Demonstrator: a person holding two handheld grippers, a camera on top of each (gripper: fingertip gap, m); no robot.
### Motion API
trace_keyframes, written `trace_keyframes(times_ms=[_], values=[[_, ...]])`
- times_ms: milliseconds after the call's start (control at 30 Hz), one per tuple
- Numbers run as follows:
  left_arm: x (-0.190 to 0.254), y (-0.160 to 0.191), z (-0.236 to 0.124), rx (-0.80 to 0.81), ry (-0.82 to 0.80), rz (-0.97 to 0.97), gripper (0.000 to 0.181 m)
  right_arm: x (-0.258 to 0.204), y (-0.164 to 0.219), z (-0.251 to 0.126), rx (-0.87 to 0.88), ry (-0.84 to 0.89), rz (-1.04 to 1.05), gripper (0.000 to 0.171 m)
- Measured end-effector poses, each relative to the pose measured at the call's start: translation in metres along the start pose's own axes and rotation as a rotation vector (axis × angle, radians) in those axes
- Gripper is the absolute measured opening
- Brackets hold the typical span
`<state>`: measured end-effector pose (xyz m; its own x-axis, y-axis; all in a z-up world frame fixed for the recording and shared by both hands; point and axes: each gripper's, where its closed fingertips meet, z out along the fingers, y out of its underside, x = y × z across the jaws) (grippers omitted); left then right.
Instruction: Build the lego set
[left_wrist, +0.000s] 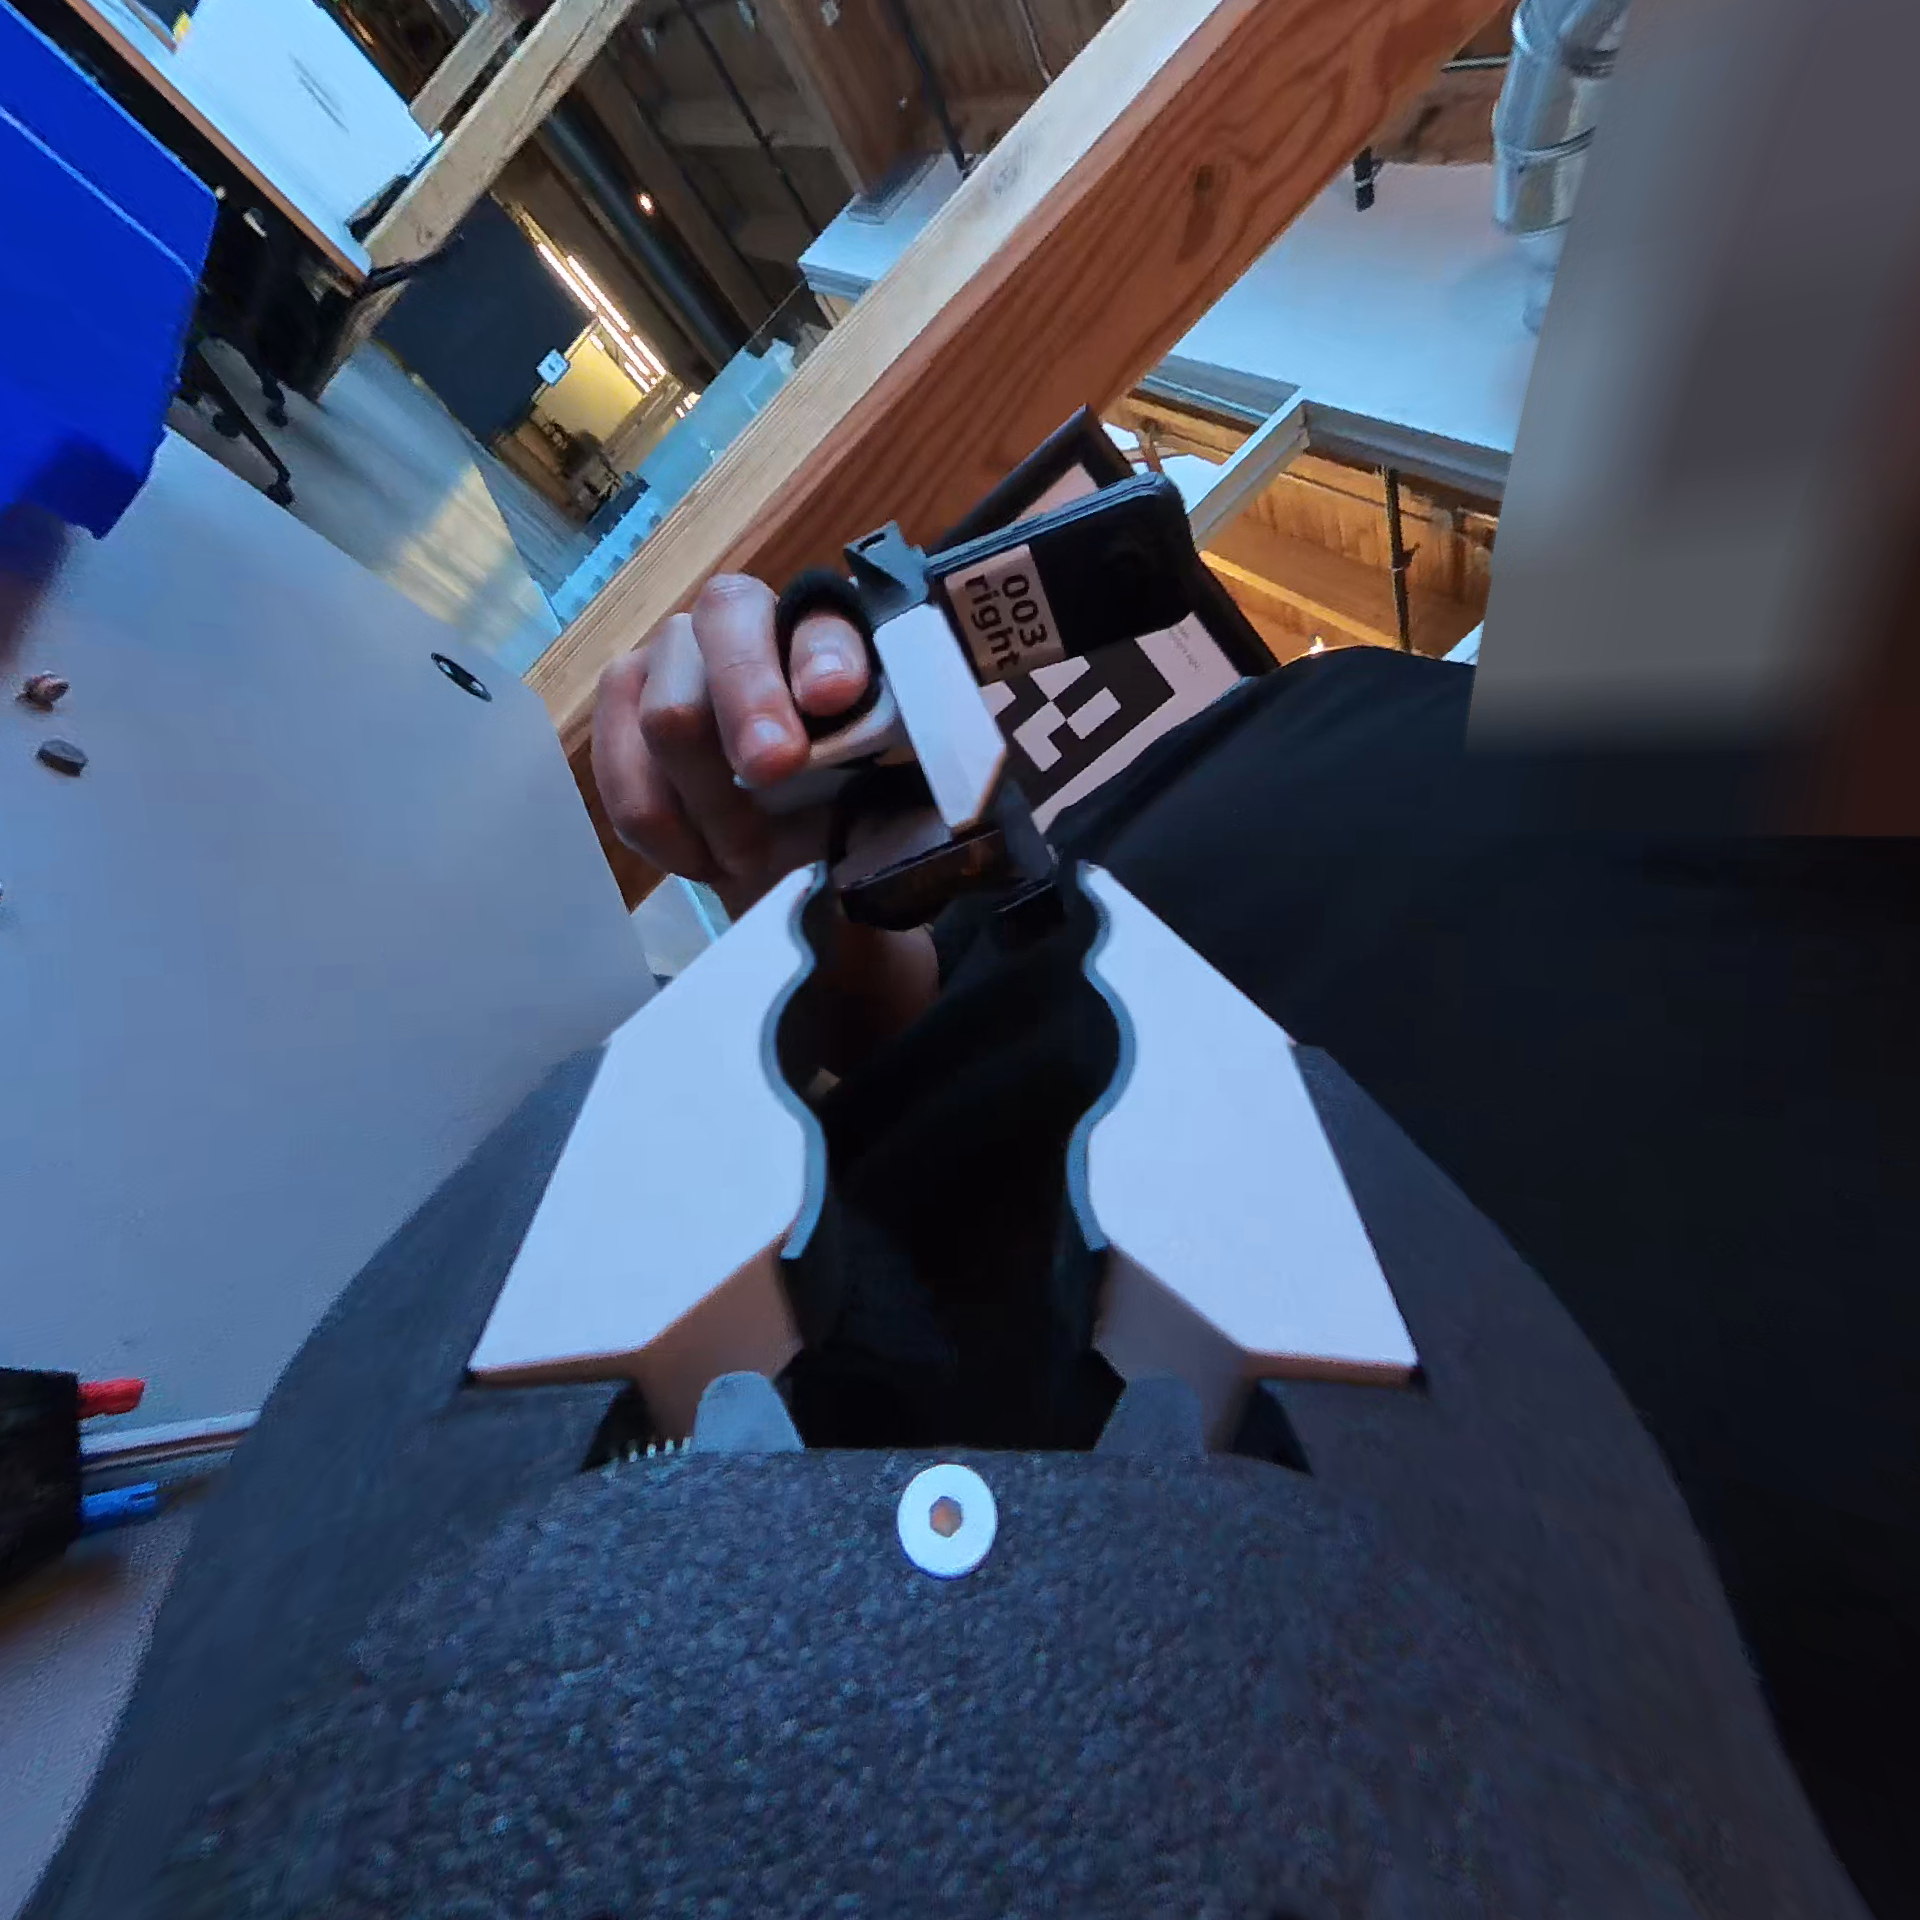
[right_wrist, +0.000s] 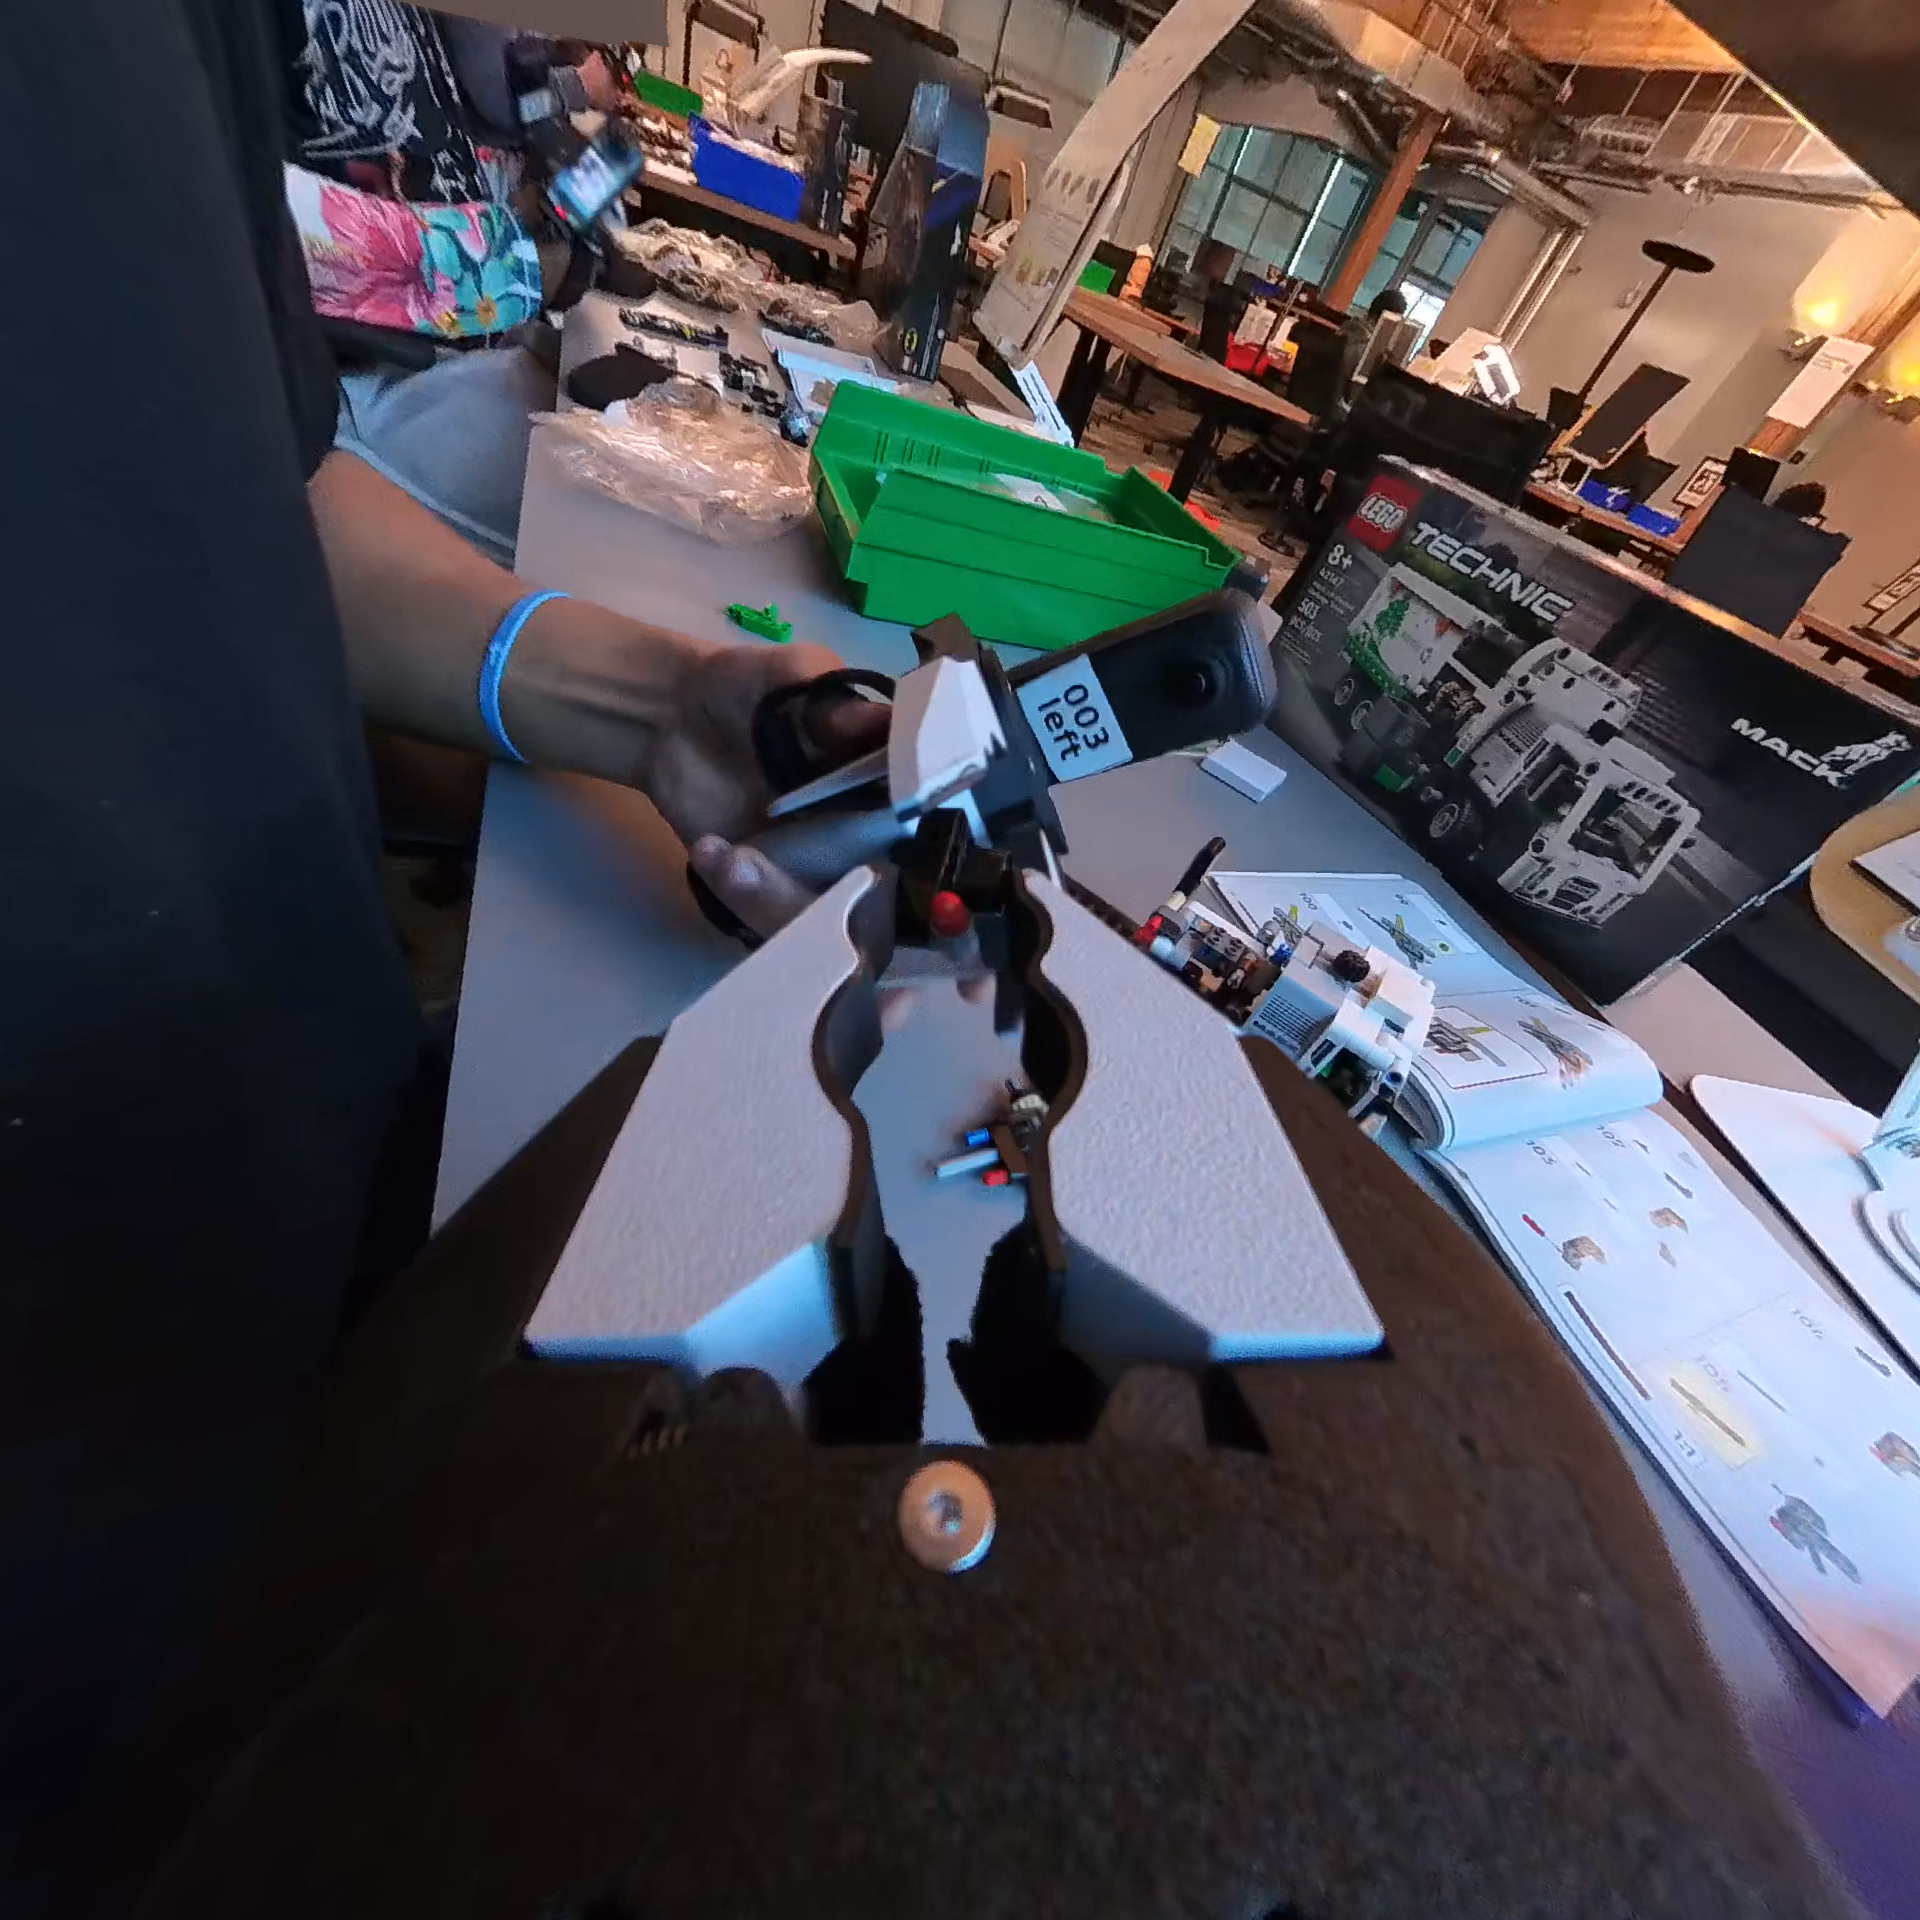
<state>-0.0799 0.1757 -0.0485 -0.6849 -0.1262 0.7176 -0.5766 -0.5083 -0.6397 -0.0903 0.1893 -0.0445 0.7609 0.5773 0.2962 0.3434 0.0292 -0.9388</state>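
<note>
A small black lego assembly with a red pin (right_wrist: 943, 902) is held in the air between both grippers, which meet tip to tip. My right gripper (right_wrist: 956, 899) has its tips closed against the assembly's sides. My left gripper (left_wrist: 951, 888) flanks the same dark piece (left_wrist: 925, 883) and grips it from the opposite side. Each gripper shows in the other's view, held by a hand: the left gripper (right_wrist: 961, 842) and the right gripper (left_wrist: 940, 831). A partly built white truck model (right_wrist: 1340, 1008) stands on the grey table (right_wrist: 582, 935) to the right.
An open instruction booklet (right_wrist: 1538, 1049) lies by the model, with the lego box (right_wrist: 1590, 717) behind it. Loose small pieces (right_wrist: 987, 1143) lie under the right gripper. A green bin (right_wrist: 1018, 540), plastic bags (right_wrist: 675, 457) and a green piece (right_wrist: 758, 620) sit farther back. A blue bin (left_wrist: 83, 312) is at the left. My two grippers' fingertips are within a few centimetres of each other. The partly built white truck model (right_wrist: 1340, 1008) is about equally far from each gripper, around 20 centimetres.
</note>
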Motion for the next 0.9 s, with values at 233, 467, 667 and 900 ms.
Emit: trace_keyframes(times_ms=[233, 467, 667, 900], values=[[-0.006, -0.001, -0.003, -0.010, -0.066, 0.029, 0.039, 0.003, 0.008, 0.000, -0.063, 0.026, -0.041, 0.020], [-0.018, -0.006, -0.009, 0.026, -0.157, 0.067, 0.037, 0.011, 0.022, 0.002, -0.185, 0.080, -0.063, 0.021], [-0.024, -0.016, -0.018, 0.085, -0.225, 0.104, 0.034, 0.016, 0.034, 0.005, -0.309, 0.151, -0.105, 0.024], [-0.030, -0.016, -0.021, 0.105, -0.263, 0.110, 0.034, 0.021, 0.039, 0.011, -0.364, 0.219, -0.059, 0.026]])
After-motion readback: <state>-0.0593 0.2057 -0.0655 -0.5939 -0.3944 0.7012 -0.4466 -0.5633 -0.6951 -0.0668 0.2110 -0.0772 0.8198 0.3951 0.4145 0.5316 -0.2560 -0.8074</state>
